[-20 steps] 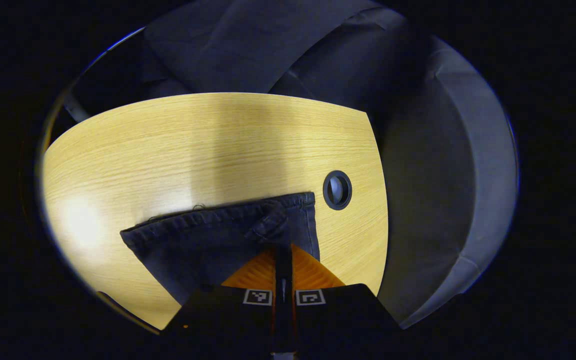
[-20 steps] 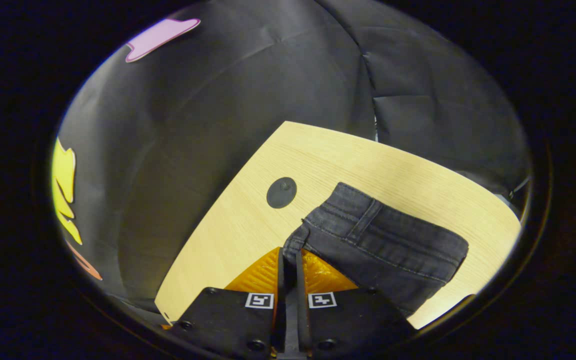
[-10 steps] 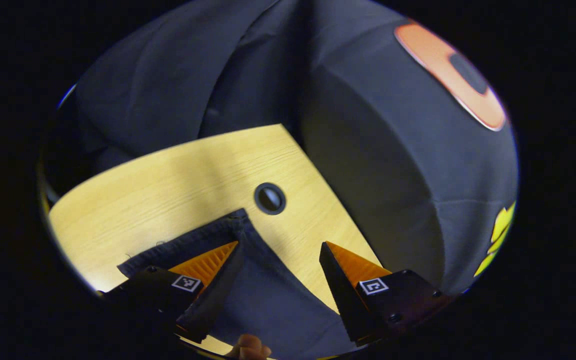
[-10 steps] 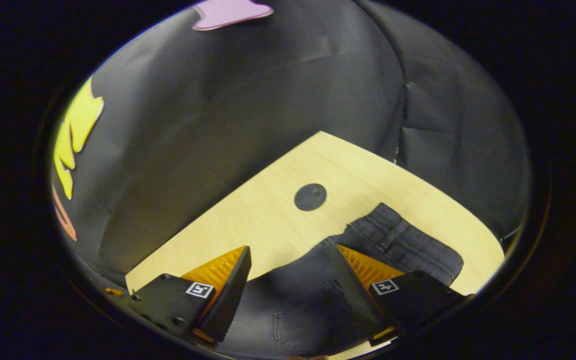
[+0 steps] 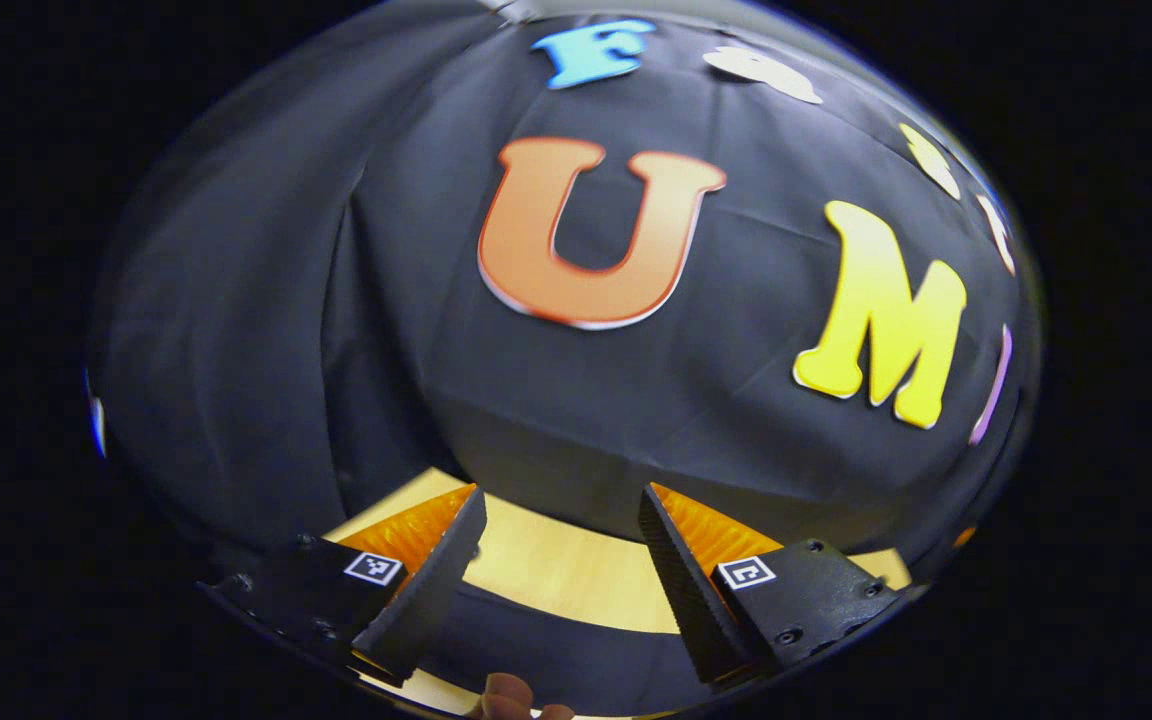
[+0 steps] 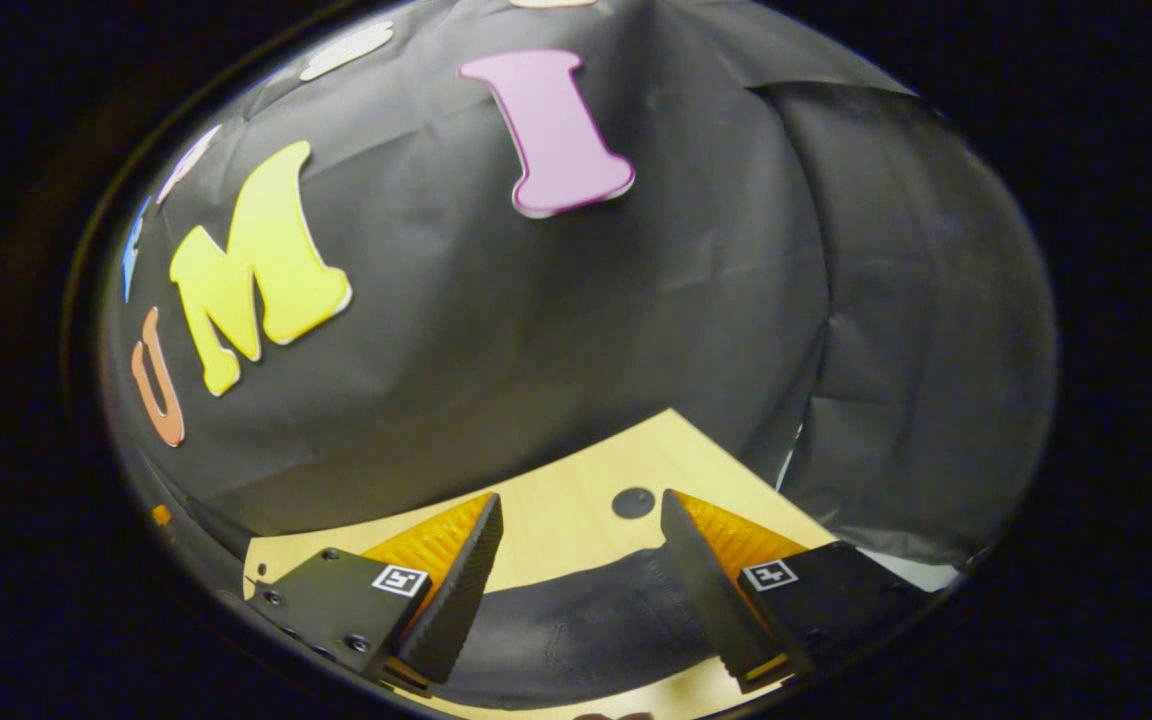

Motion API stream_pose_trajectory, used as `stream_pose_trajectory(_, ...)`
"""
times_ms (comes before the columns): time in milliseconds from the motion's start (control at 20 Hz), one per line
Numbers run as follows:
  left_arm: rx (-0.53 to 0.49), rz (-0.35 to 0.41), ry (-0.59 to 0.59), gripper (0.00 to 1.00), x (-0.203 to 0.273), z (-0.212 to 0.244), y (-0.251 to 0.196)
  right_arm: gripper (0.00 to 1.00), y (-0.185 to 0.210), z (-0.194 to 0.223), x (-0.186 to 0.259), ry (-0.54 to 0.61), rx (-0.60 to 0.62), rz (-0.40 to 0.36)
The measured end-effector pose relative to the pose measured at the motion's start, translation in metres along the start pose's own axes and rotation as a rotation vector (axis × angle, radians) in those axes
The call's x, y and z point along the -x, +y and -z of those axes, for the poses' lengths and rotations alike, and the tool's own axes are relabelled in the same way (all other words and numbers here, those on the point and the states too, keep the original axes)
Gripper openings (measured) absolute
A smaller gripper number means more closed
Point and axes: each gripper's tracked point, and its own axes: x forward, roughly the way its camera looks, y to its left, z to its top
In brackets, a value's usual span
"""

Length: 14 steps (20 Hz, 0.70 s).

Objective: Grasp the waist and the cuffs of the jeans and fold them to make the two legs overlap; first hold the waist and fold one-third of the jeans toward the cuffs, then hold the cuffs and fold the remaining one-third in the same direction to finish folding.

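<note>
Overhead, both grippers spread above jeans (image 6: 576,630), table (image 6: 556,525), grommet (image 6: 632,502) beyond.

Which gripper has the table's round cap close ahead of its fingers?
The right gripper: the dark cap sits on the table between its fingertips. Between the left gripper's fingers lie bare table and jeans.

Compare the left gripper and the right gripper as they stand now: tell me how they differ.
In the right gripper view, a round dark table grommet shows between the right gripper fingers; no such grommet shows between those of the left gripper. A person's fingertip shows below the left gripper, not the right. Shared: both are open, holding nothing, raised above the dark jeans on the wooden table.
</note>
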Motion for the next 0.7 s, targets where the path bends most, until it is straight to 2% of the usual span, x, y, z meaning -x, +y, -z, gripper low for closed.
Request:
stream_pose_trajectory(100, -0.063, 0.057, -0.040, 0.99, 0.022, -0.004, -0.032, 0.98, -0.025, -0.002, 0.010, 0.003, -0.030, 0.037)
stream_pose_trajectory(200, -0.053, 0.113, -0.082, 0.98, 0.052, -0.011, -0.053, 1.00, -0.055, 0.012, 0.007, 0.050, -0.126, 0.073)
stream_pose_trajectory(300, -0.052, 0.145, -0.118, 0.98, 0.087, -0.014, -0.070, 0.98, -0.090, 0.042, -0.002, 0.133, -0.239, 0.127)
stream_pose_trajectory(450, -0.190, 0.142, -0.188, 0.98, 0.122, -0.020, -0.079, 0.98, -0.140, 0.096, -0.008, 0.273, -0.395, 0.228)
stream_pose_trajectory(500, -0.233, 0.150, -0.193, 0.87, 0.130, -0.020, -0.083, 0.98, -0.151, 0.111, -0.011, 0.299, -0.443, 0.253)
stream_pose_trajectory(650, -0.278, 0.179, -0.187, 0.88, 0.143, -0.023, -0.089, 0.98, -0.161, 0.143, -0.017, 0.364, -0.554, 0.298)
stream_pose_trajectory(700, -0.278, 0.182, -0.186, 0.92, 0.148, -0.025, -0.090, 0.98, -0.161, 0.153, -0.018, 0.390, -0.572, 0.309)
